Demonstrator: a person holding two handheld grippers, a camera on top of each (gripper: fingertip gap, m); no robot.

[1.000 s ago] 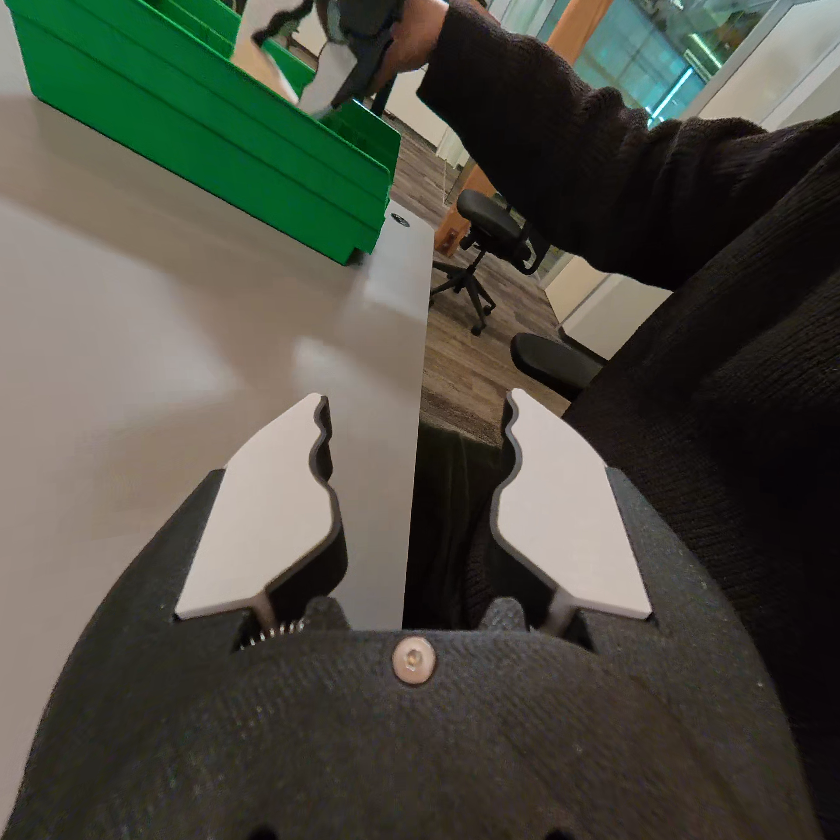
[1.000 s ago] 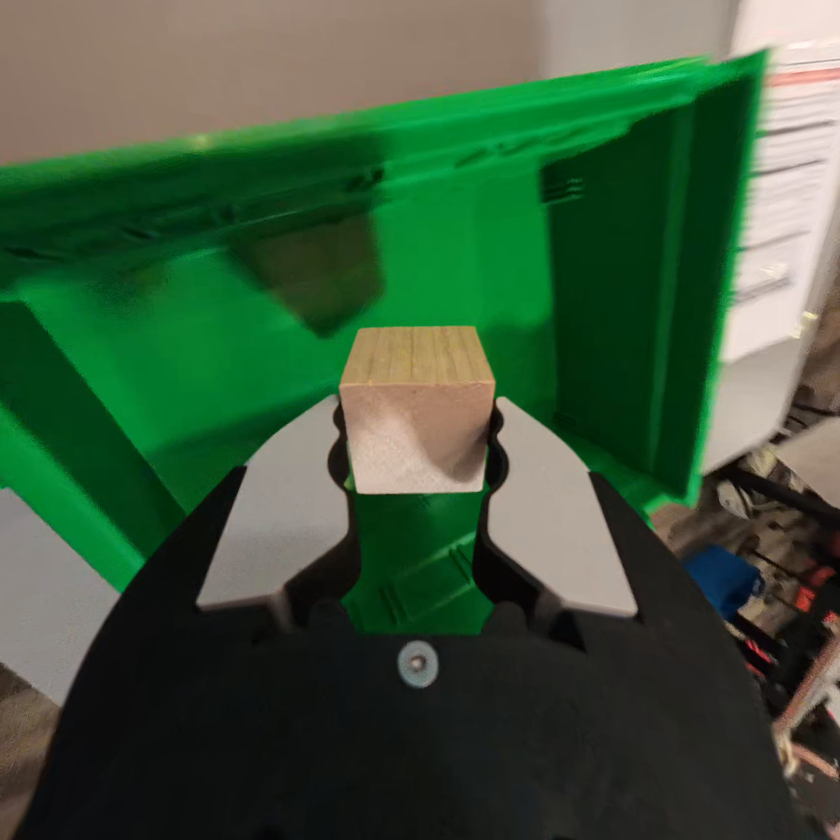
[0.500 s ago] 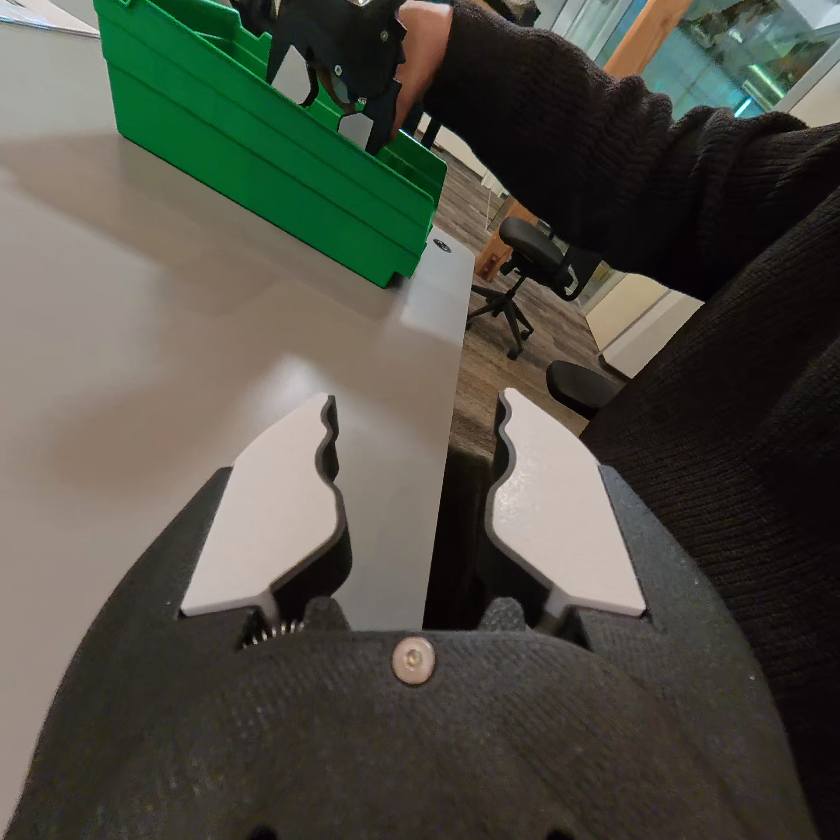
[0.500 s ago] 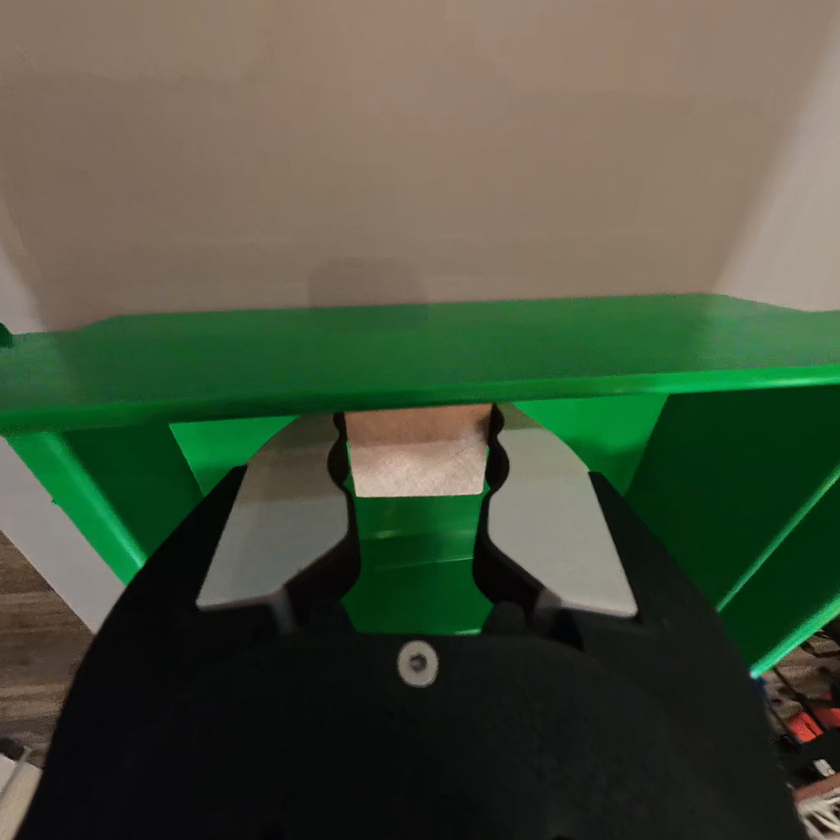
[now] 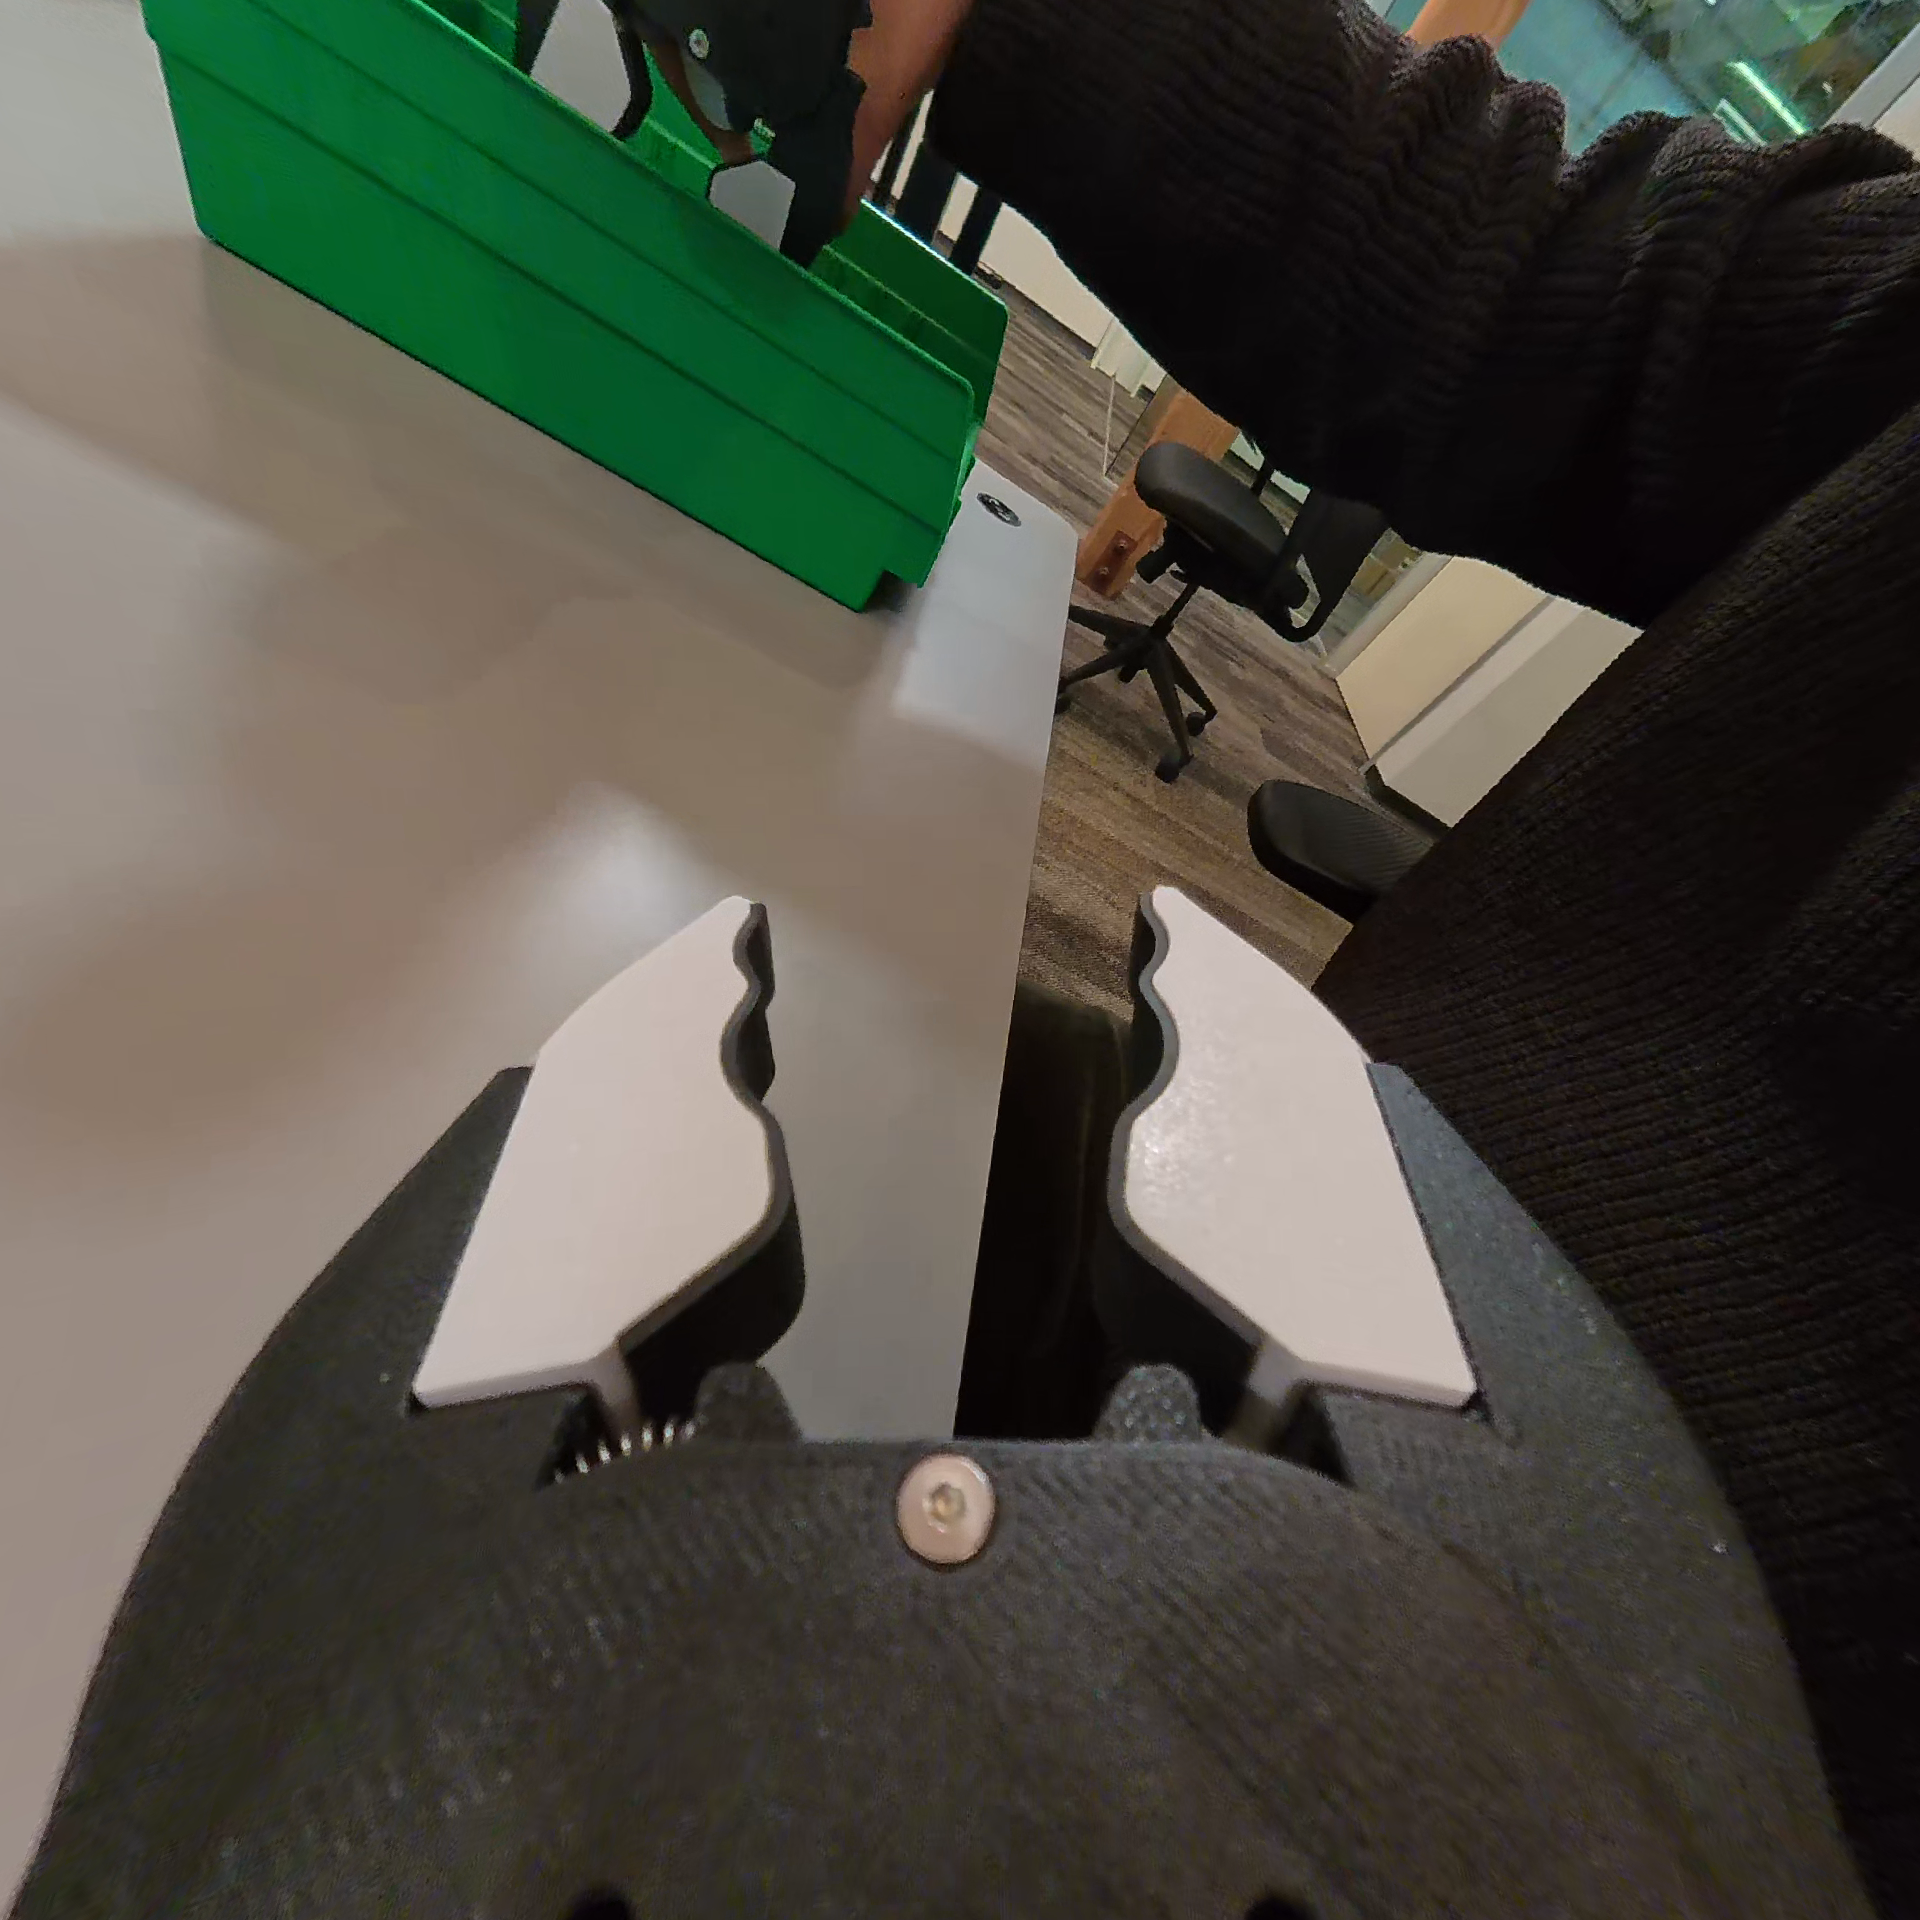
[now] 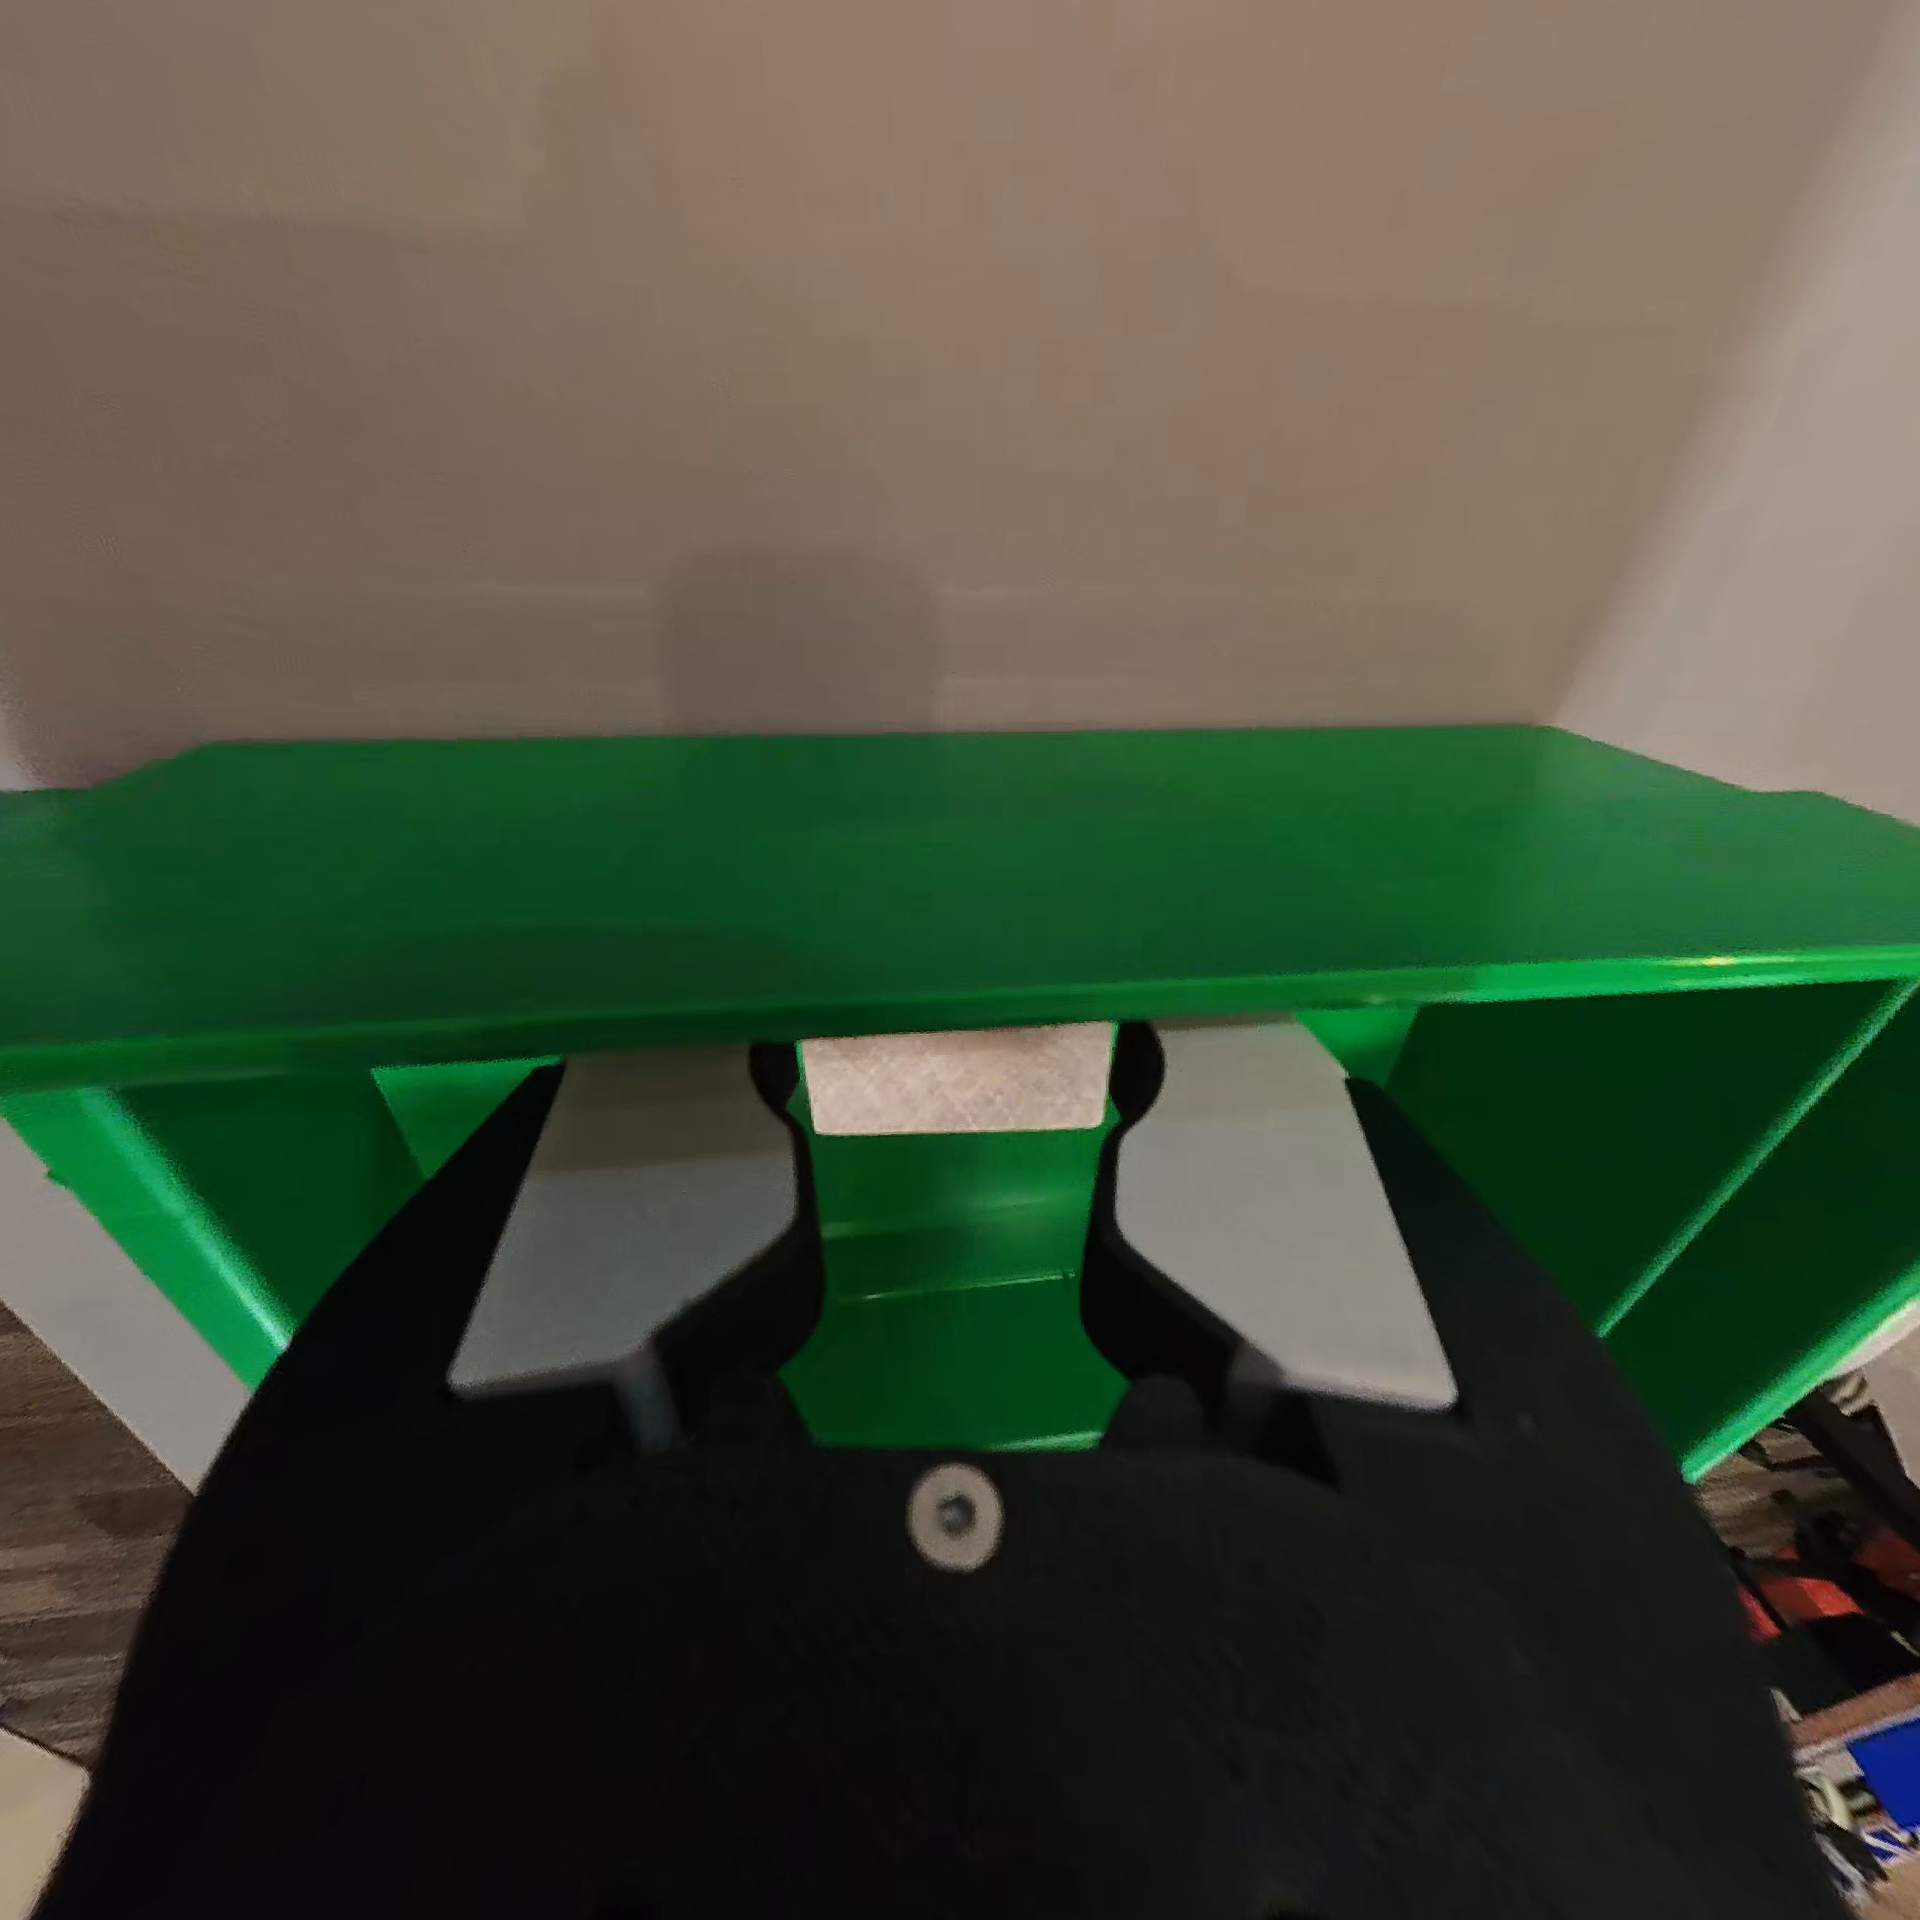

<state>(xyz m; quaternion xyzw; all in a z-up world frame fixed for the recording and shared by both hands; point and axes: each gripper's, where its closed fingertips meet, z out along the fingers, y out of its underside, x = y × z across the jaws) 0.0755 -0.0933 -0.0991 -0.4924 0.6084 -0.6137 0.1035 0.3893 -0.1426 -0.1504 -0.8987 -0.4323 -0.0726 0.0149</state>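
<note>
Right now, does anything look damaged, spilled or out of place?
Nothing stands out. The right claw holds a wooden block inside the green bin; the left claw is open over the table edge.

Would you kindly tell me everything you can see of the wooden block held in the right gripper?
The wooden block is pale, light-coloured wood with squared edges. Only its near face shows, faintly grained; a green wall of the bin hides its far end. The right gripper is shut on it, one finger pressing each side, holding it level inside the green bin. Whether it touches the bin cannot be told.
</note>
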